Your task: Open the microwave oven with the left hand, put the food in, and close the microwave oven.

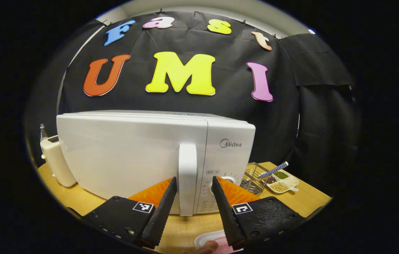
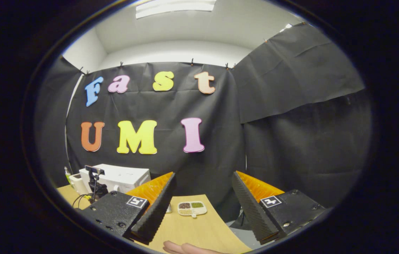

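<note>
The white microwave (image 1: 132, 155) stands on the wooden table (image 1: 185, 229) with its door shut. Its vertical white handle (image 1: 188, 169) runs between the two fingers of my left gripper (image 1: 194, 178), which is open; the fingers flank the handle without pressing on it. A pale food container (image 1: 210, 240) lies on the table just under this gripper. My right gripper (image 2: 203, 174) is open and holds nothing, raised over the table's right part and well away from the microwave (image 2: 118, 178). The other gripper (image 2: 95, 183) shows small in front of the microwave.
A cream toaster (image 1: 53, 162) stands left of the microwave. On its right are a wire basket (image 1: 252, 180) and a divided dish of beans (image 1: 282, 181), seen too as the dish (image 2: 191, 208). A hand (image 2: 185, 248) shows at the bottom edge.
</note>
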A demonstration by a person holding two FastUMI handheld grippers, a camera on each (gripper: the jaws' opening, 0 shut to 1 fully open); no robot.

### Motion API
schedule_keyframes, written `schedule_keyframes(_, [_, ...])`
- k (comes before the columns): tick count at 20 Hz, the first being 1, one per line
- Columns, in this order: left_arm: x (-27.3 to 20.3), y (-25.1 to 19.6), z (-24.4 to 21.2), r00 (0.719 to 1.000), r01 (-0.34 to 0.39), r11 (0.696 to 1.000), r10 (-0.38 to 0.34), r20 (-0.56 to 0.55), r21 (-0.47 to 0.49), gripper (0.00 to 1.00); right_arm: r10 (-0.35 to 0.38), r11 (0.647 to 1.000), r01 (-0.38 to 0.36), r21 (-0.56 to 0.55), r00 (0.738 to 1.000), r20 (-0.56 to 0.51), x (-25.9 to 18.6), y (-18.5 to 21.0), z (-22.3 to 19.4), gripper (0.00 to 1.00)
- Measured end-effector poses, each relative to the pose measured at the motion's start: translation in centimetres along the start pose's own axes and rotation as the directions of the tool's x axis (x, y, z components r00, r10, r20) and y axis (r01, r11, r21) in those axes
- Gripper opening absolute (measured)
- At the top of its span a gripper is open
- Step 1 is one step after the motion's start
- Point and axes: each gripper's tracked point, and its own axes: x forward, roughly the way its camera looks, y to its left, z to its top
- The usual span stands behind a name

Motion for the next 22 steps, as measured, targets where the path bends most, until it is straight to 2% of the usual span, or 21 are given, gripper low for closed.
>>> schedule_keyframes(3, [0.6, 1.0, 0.4, 0.999, -0.040, 0.999, 0.039, 0.029, 0.024, 0.65, 0.002, 1.000, -0.002, 0.011, 1.000, -0.009, -0.1, -0.1, -0.5, 0.94])
schedule_keyframes(4, [0.7, 0.9, 0.5, 0.999, -0.043, 0.999, 0.042, 0.035, 0.026, 0.59, -0.001, 1.000, 0.001, 0.006, 1.000, -0.012, -0.1, -0.3, -0.6, 0.94])
schedule_keyframes(5, [0.8, 1.4, 0.6, 0.997, -0.066, 0.998, 0.065, 0.045, 0.023, 0.37, -0.006, 1.000, 0.006, 0.000, 1.000, -0.015, -0.3, -0.6, -0.8, 0.94])
schedule_keyframes(6, [0.8, 1.5, 0.6, 0.996, -0.070, 0.997, 0.070, 0.057, 0.011, 0.36, -0.014, 1.000, 0.014, -0.006, 1.000, -0.016, -0.3, -0.9, -0.8, 0.94])
schedule_keyframes(7, [1.0, 1.4, 0.4, 0.995, -0.077, 0.997, 0.076, 0.059, 0.015, 0.30, -0.024, 1.000, 0.024, -0.010, 1.000, -0.020, -0.5, -1.3, -0.9, 0.94])
schedule_keyframes(8, [1.0, 1.4, 0.6, 0.994, -0.087, 0.995, 0.084, 0.070, 0.042, 0.31, -0.033, 0.999, 0.033, -0.013, 0.999, -0.022, -0.7, -1.6, -1.0, 0.94])
schedule_keyframes(9, [1.0, 1.4, 0.5, 0.994, -0.093, 0.994, 0.089, 0.065, 0.058, 0.39, -0.042, 0.999, 0.042, -0.016, 0.999, -0.023, -0.9, -2.0, -1.0, 0.94])
schedule_keyframes(10, [0.7, 1.6, 0.6, 0.993, -0.099, 0.994, 0.095, 0.066, 0.055, 0.21, -0.052, 0.998, 0.052, -0.019, 0.998, -0.026, -1.1, -2.3, -1.1, 0.94])
schedule_keyframes(11, [1.0, 1.6, 0.3, 0.994, -0.095, 0.995, 0.093, 0.054, 0.042, 0.12, -0.060, 0.998, 0.060, -0.021, 0.998, -0.031, -1.2, -2.5, -1.2, 0.93])
schedule_keyframes(13, [1.0, 1.6, 0.3, 0.995, -0.093, 0.996, 0.092, 0.044, 0.018, 0.12, -0.067, 0.998, 0.066, -0.021, 0.997, -0.039, -1.7, -2.6, -1.3, 0.93])
schedule_keyframes(14, [0.5, 1.4, 0.2, 0.996, -0.085, 0.996, 0.085, 0.033, 0.017, 0.02, -0.065, 0.998, 0.064, -0.020, 0.997, -0.040, -1.9, -2.6, -1.2, 0.94])
schedule_keyframes(16, [0.6, 1.6, 0.1, 0.997, -0.081, 0.997, 0.080, 0.022, 0.016, 0.02, -0.067, 0.998, 0.066, -0.022, 0.997, -0.038, -2.3, -2.6, -1.0, 0.94])
schedule_keyframes(17, [0.6, 1.7, -0.1, 0.997, -0.078, 0.997, 0.077, 0.013, 0.014, 0.03, -0.070, 0.997, 0.069, -0.024, 0.997, -0.037, -2.5, -2.7, -0.9, 1.00])
schedule_keyframes(18, [0.5, 1.6, -0.1, 0.997, -0.074, 0.997, 0.074, 0.012, 0.005, 0.03, -0.072, 0.997, 0.071, -0.026, 0.997, -0.035, -2.8, -2.7, -0.8, 0.94])
schedule_keyframes(21, [0.3, 1.6, -0.2, 0.997, -0.071, 0.997, 0.070, -0.016, -0.036, 0.03, -0.078, 0.997, 0.078, -0.028, 0.997, -0.027, -3.2, -2.7, -0.5, 0.94])
schedule_keyframes(22, [-0.5, 1.6, 0.8, 0.996, -0.082, 0.996, 0.083, 0.025, -0.034, 0.02, -0.076, 0.997, 0.075, -0.031, 0.997, -0.029, -3.2, -2.6, -0.4, 1.00])
